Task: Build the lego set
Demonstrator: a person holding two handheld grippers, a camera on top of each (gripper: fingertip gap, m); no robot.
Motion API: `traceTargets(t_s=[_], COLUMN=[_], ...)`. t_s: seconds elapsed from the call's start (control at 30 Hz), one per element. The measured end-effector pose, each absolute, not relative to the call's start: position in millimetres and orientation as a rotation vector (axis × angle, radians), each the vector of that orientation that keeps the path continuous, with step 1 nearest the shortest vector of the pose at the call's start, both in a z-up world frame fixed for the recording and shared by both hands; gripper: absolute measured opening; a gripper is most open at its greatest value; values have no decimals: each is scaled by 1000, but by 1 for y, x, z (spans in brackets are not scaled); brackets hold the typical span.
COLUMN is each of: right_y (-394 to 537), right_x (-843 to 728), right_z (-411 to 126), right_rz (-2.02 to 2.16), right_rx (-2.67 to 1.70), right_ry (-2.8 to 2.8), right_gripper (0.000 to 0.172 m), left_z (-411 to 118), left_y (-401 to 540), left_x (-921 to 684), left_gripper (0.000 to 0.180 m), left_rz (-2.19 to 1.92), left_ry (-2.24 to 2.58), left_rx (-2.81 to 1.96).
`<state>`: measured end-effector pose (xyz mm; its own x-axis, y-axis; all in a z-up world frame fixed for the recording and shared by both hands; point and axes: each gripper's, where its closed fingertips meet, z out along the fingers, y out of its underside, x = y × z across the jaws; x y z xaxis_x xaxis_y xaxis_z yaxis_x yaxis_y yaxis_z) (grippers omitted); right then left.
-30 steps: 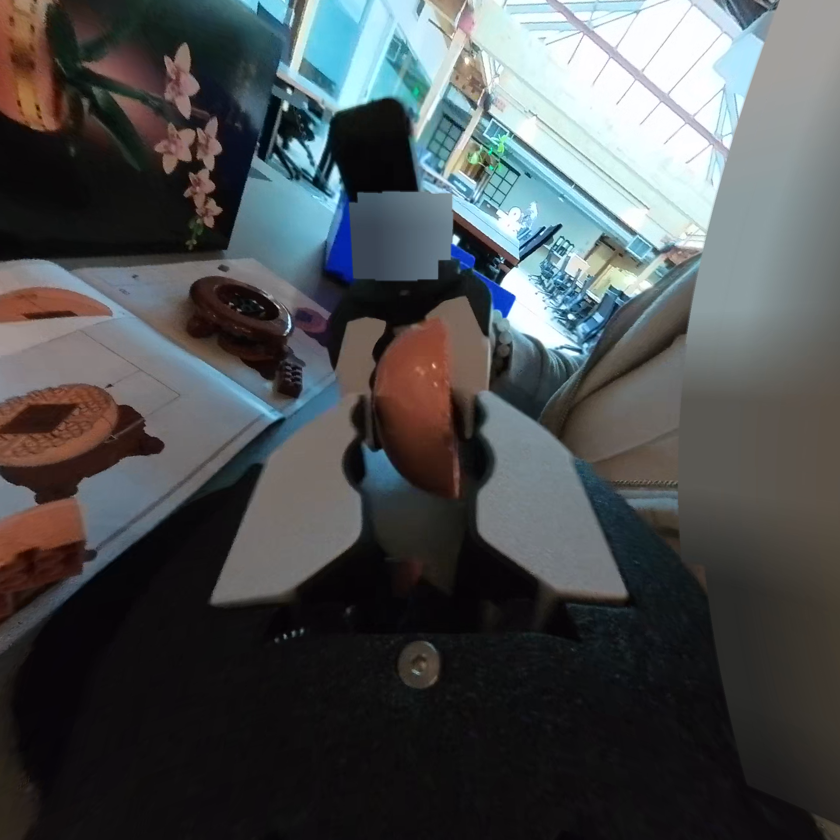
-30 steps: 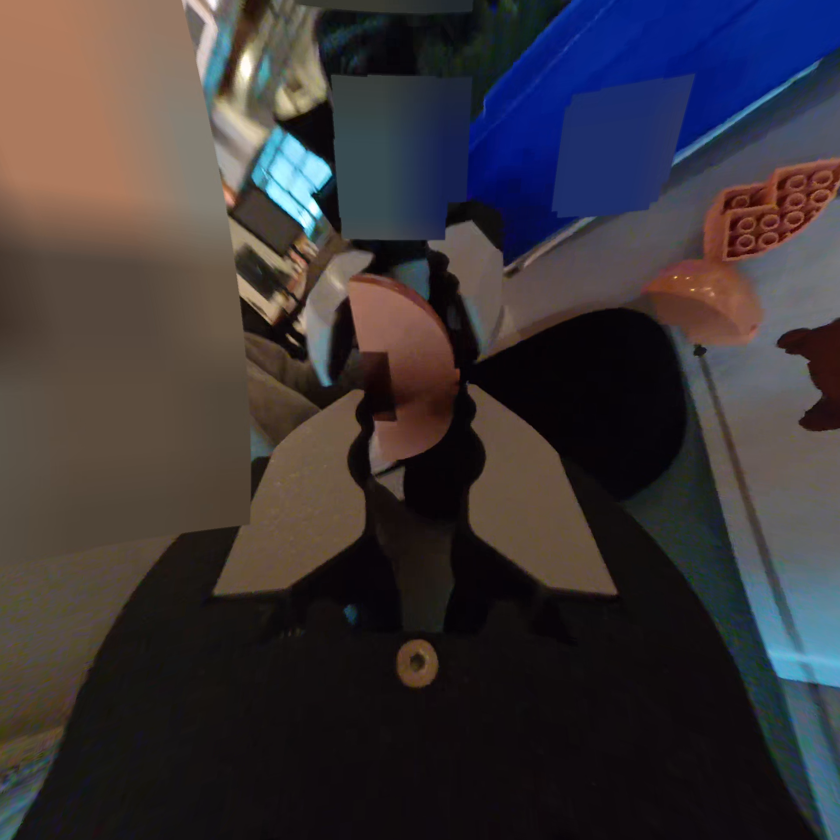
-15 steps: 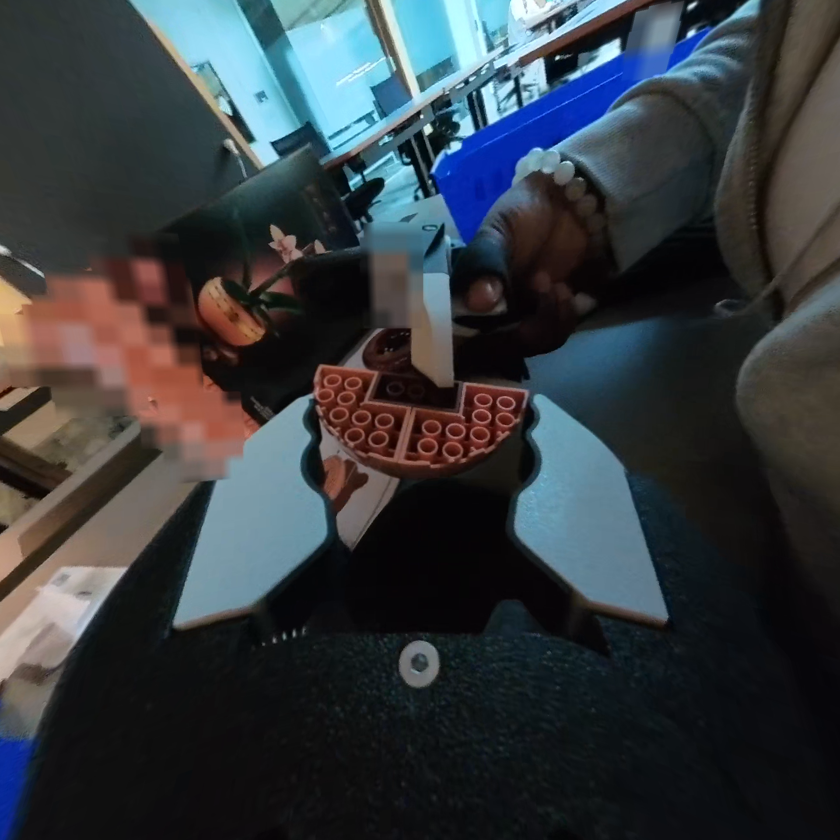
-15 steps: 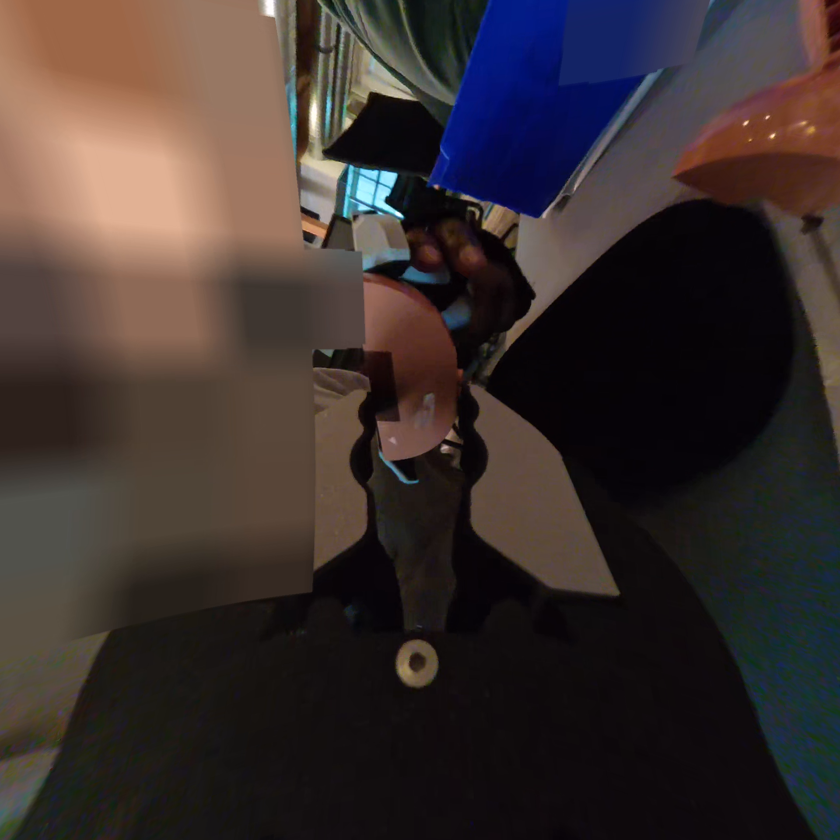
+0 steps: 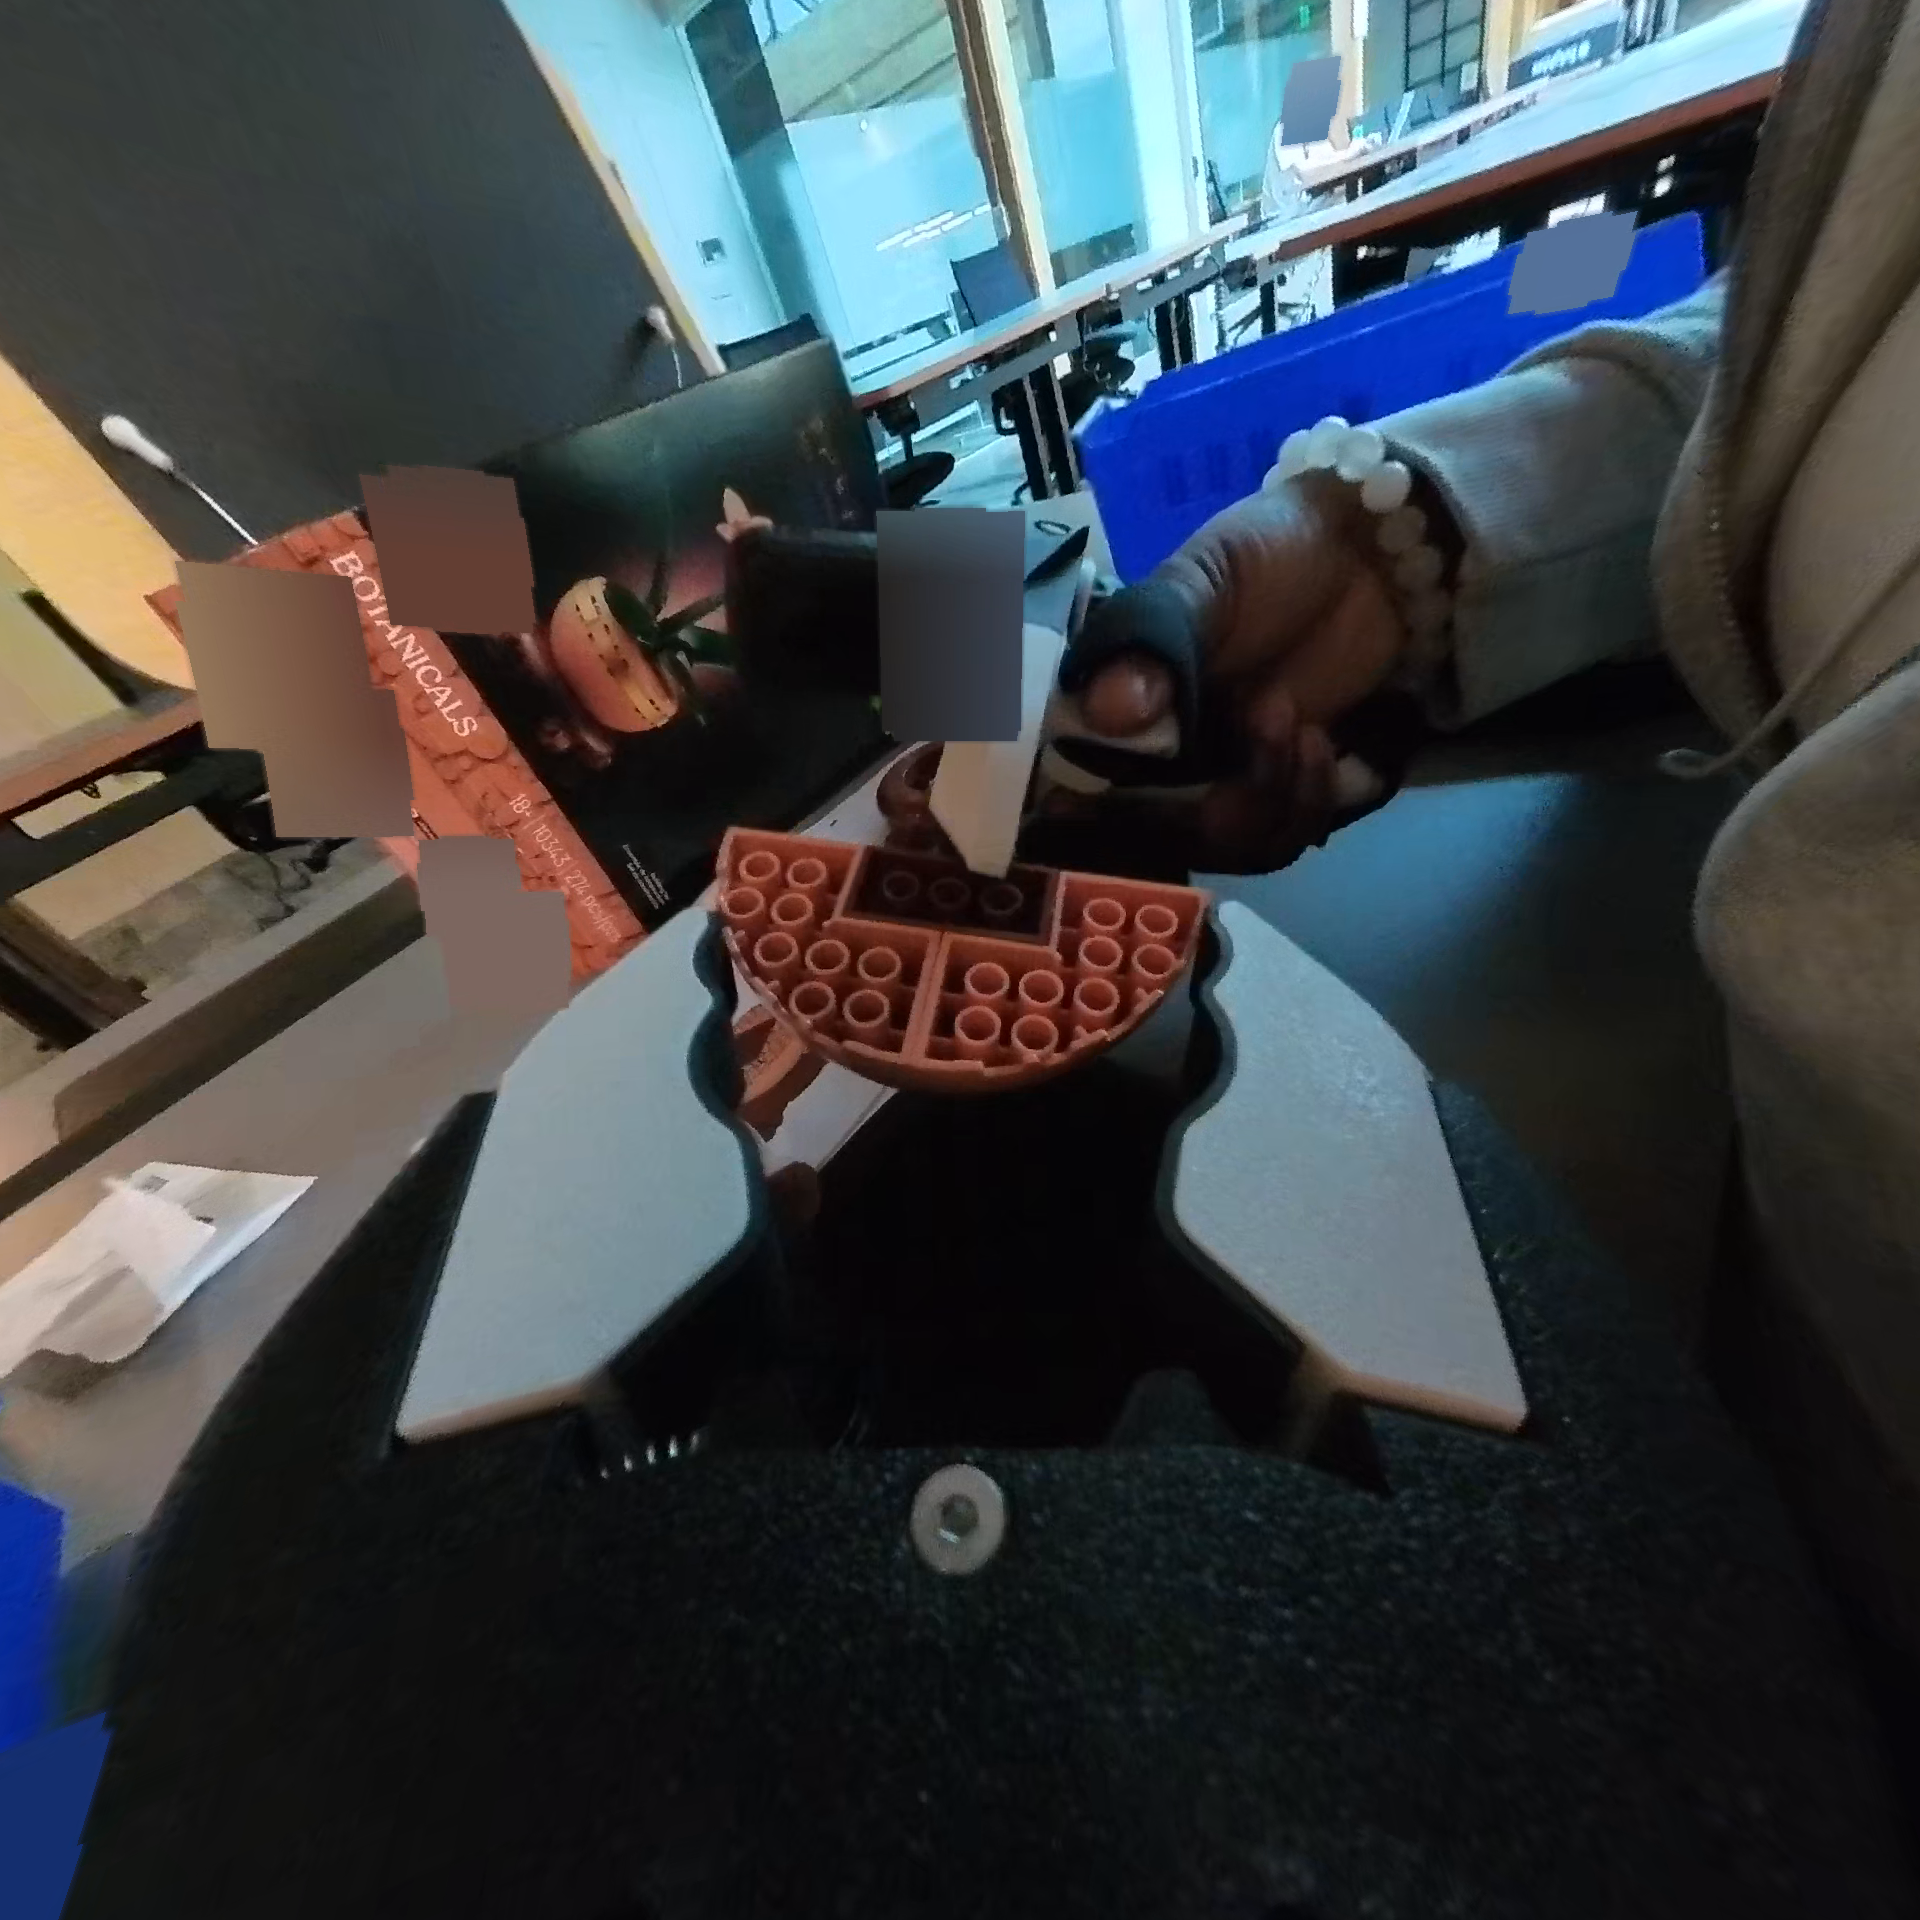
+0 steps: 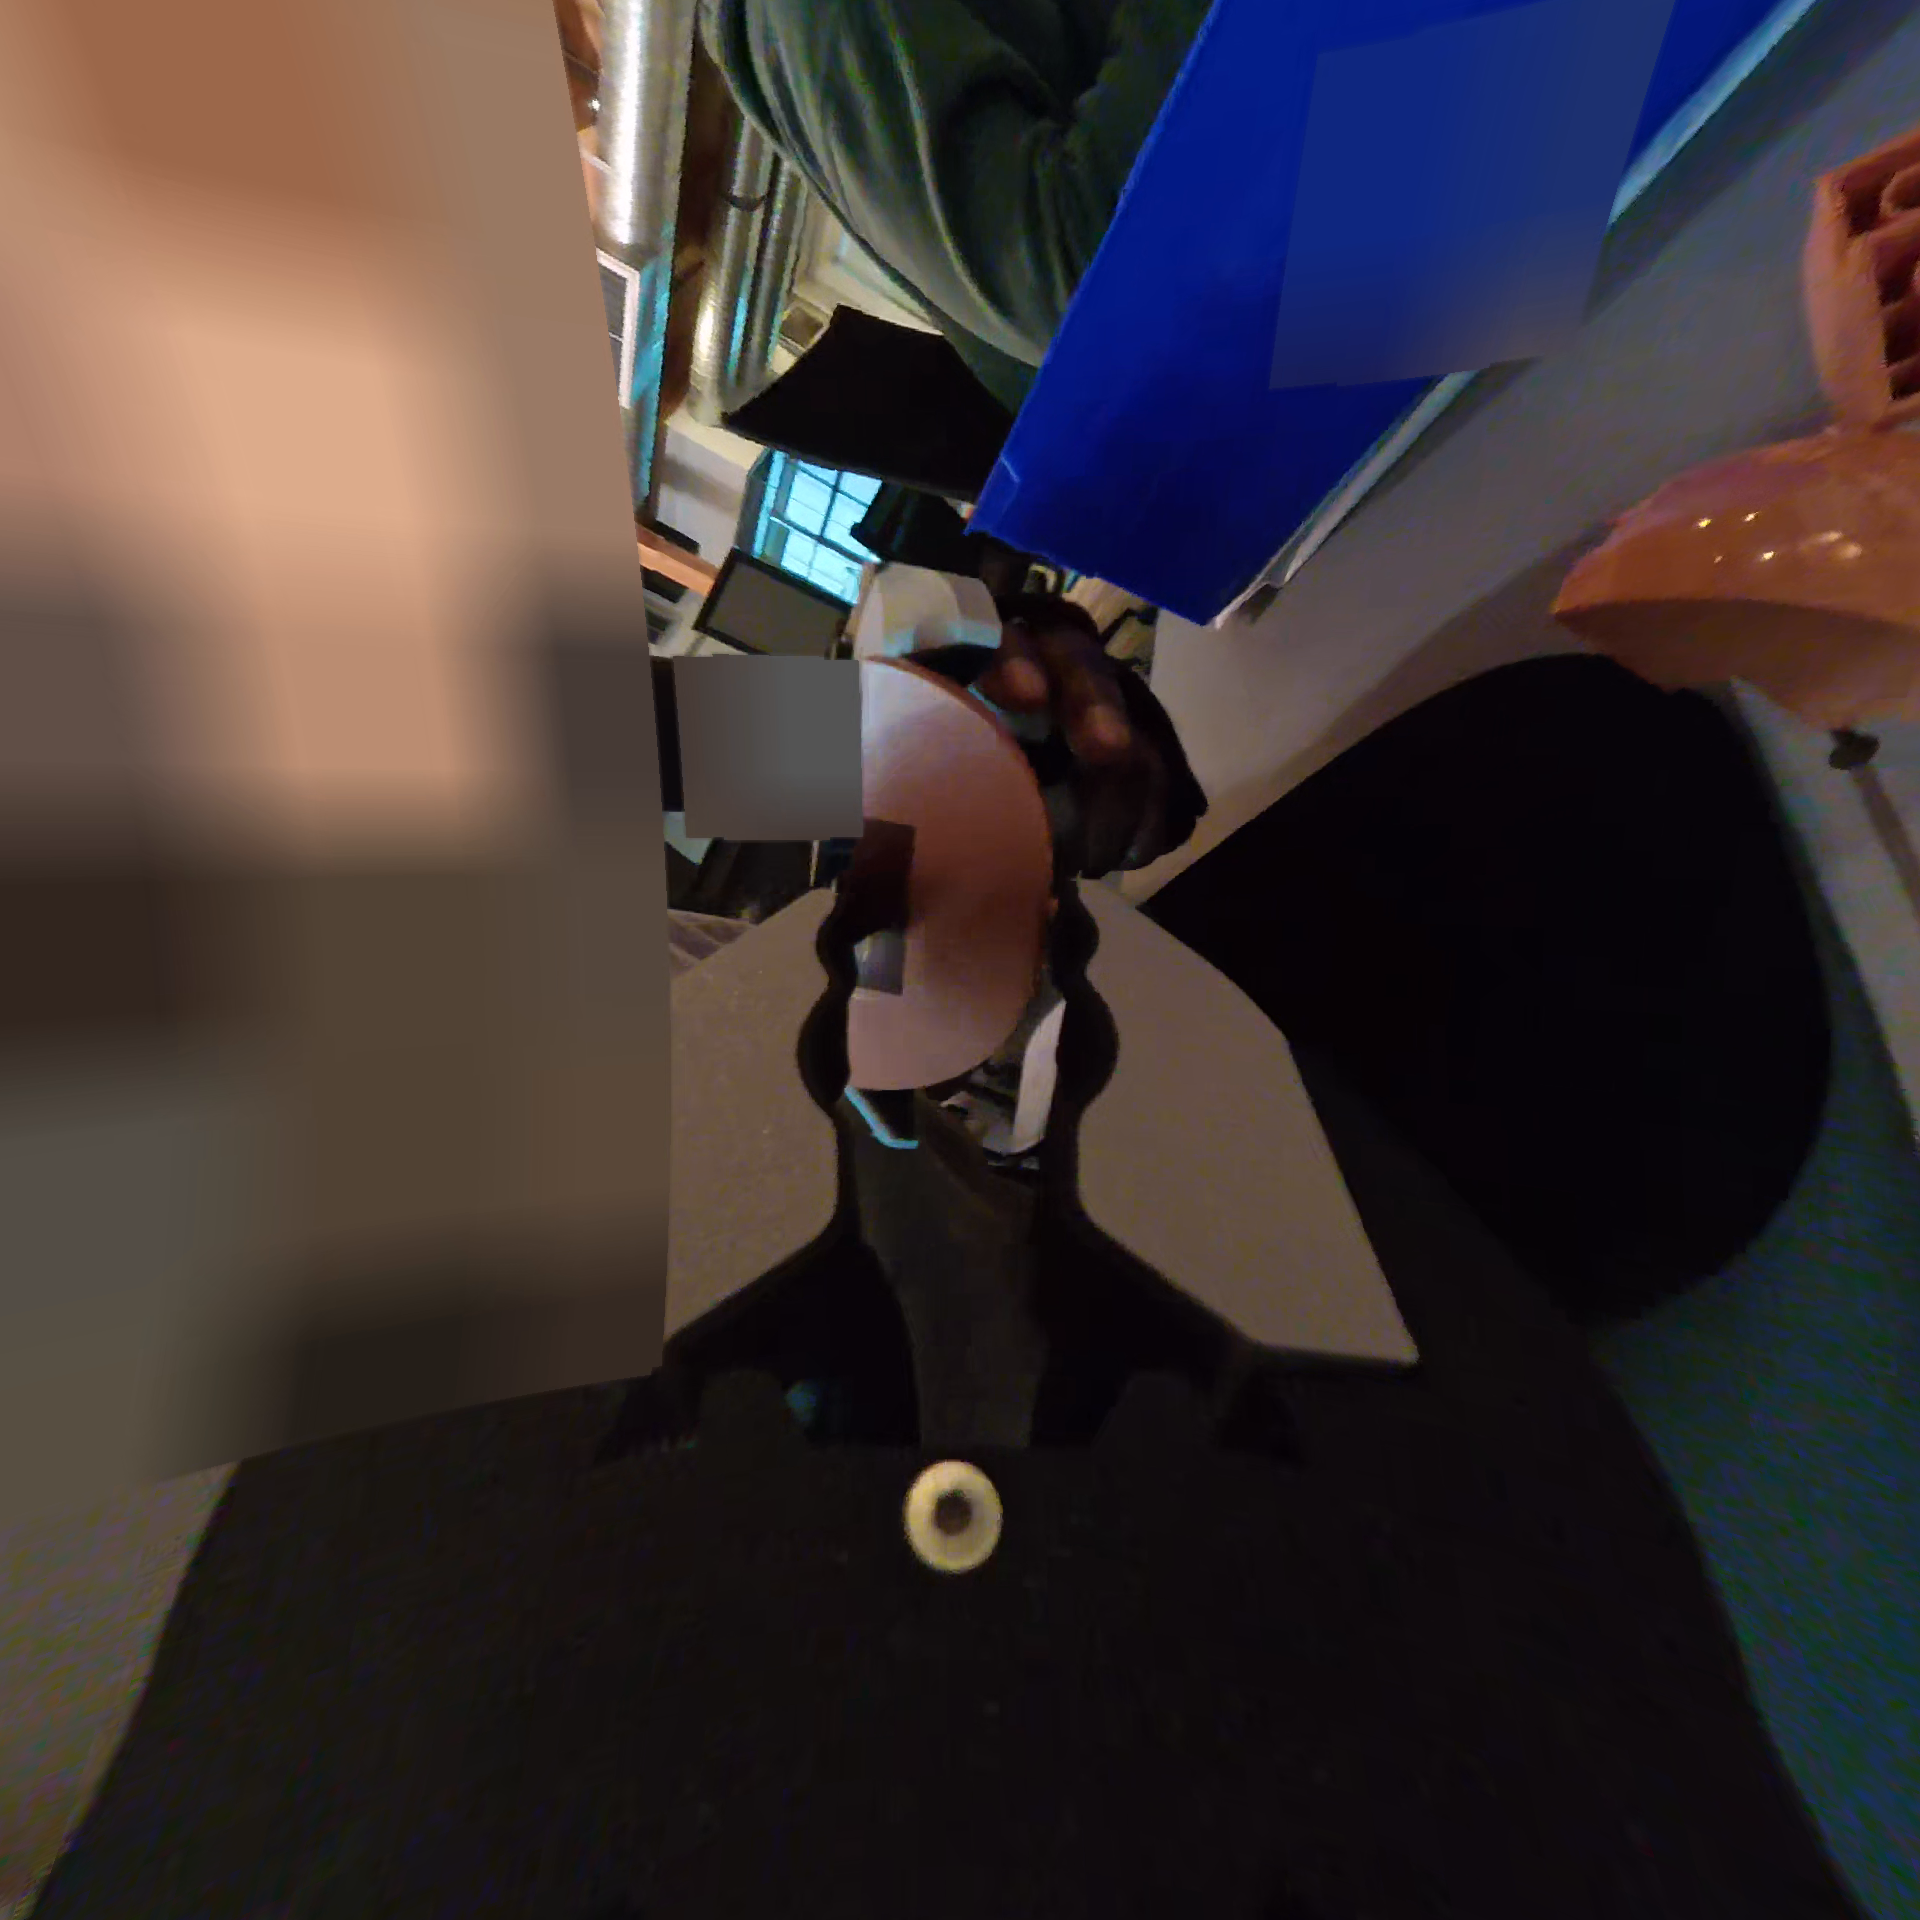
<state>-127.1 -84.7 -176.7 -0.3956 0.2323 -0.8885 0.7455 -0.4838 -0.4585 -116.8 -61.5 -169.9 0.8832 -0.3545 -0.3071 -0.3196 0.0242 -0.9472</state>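
Note:
A salmon half-round brick piece [image 5: 966, 987] with a dark brown brick set in its straight edge hangs in the air, studded hollows facing the left wrist camera. My right gripper [image 6: 945, 935] is shut on it across its thin side; its smooth face [image 6: 966, 831] shows in the right wrist view. One white finger of the right gripper [image 5: 982, 821] comes down onto the piece in the left wrist view, with the person's hand [image 5: 1247, 707] behind it. My left gripper [image 5: 961, 935] is wide open, and the piece's two ends sit just inside its fingertips [image 5: 665, 997].
A dark box with a plant picture [image 5: 665, 644] stands behind, with a brown round brick base [image 5: 909, 790] on an open booklet [image 5: 821, 1132]. A blue bin [image 5: 1351, 395] is at the back right. Crumpled white paper [image 5: 125, 1278] lies left. Another salmon dome piece [image 6: 1756, 613] lies on the table. Only a small space, under 4 cm, lies between the two pairs of fingers. The salmon dome piece [image 6: 1756, 613] sits 9 centimetres or so from the ends of my right fingers.
The left gripper let go of the piece's thin side, opened wide and turned; it now straddles the piece's long side. The right gripper kept its hold throughout.

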Motion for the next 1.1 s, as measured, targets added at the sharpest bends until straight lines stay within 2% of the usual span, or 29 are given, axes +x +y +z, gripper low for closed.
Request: traceTargets(t_s=[1.0,1.1], right_y=[-68,-60], right_x=[-116,-119], right_z=[-189,-181], right_rz=[-1962,-1966], right_rx=[1636,1630], right_ry=[1467,1559], right_gripper=[35,35], left_z=[-186,-182], left_y=[-51,-47], left_x=[-105,-113], left_gripper=[84,94], left_rz=[56,67], left_ry=[621,545], left_rx=[-1647,-1674])
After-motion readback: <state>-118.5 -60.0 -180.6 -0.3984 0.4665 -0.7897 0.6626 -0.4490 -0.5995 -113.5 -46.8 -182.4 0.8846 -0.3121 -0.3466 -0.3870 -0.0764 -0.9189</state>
